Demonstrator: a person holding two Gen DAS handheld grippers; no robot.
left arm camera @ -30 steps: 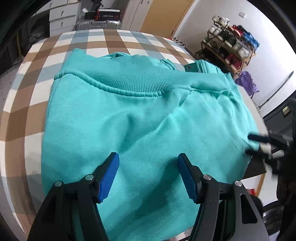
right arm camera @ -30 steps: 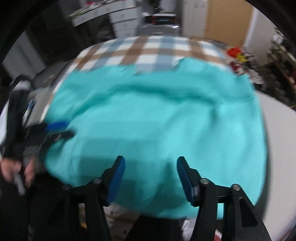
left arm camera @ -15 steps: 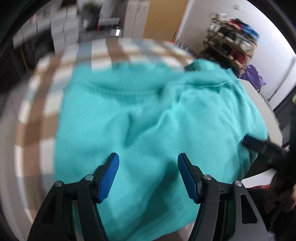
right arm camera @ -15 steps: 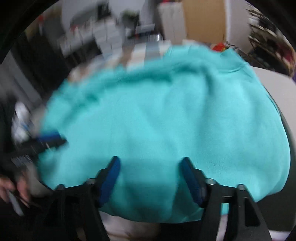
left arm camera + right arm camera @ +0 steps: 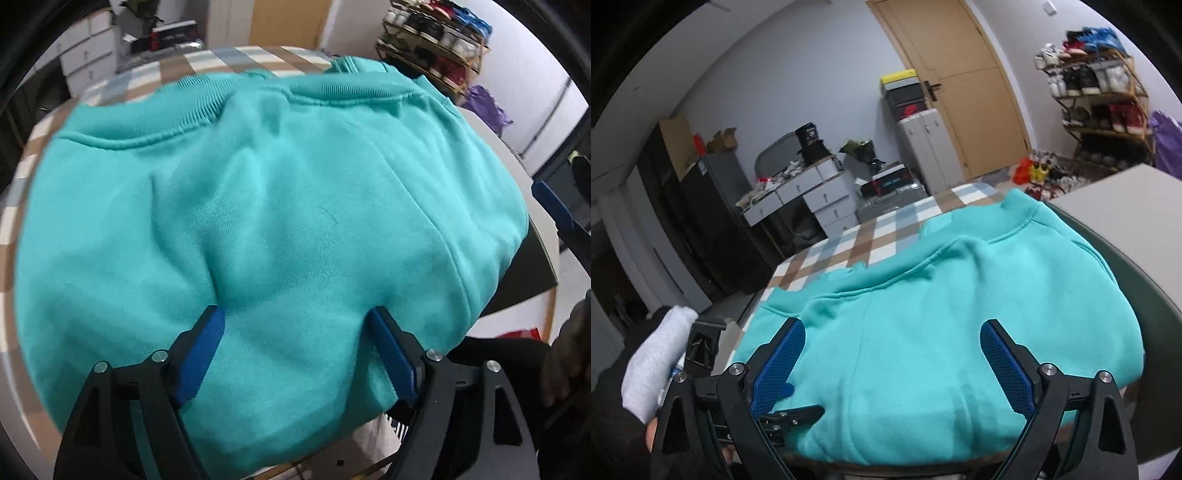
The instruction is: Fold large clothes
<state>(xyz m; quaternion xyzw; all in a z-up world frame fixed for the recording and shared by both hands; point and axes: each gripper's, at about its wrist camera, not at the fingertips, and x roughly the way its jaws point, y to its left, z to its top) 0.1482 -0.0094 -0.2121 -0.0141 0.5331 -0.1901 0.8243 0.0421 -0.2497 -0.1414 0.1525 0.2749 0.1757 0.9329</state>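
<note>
Left wrist view: teal sweatshirt (image 5: 295, 206), folded into a thick bundle, lying on the checked bench (image 5: 110, 88), ribbed hem at the far side, near edge hanging just over the bench lip. Left gripper (image 5: 297, 347): fingers have just been opening, spread wide above the cloth with only a low bulge between them, nothing pinched. Right gripper (image 5: 892, 365): fingers likewise just opened, fully wide over the near right part, holding nothing. Step judged: release after a fold. To finish well: lift both clear without snagging fabric, then press the bulge flat and square the edges.
</note>
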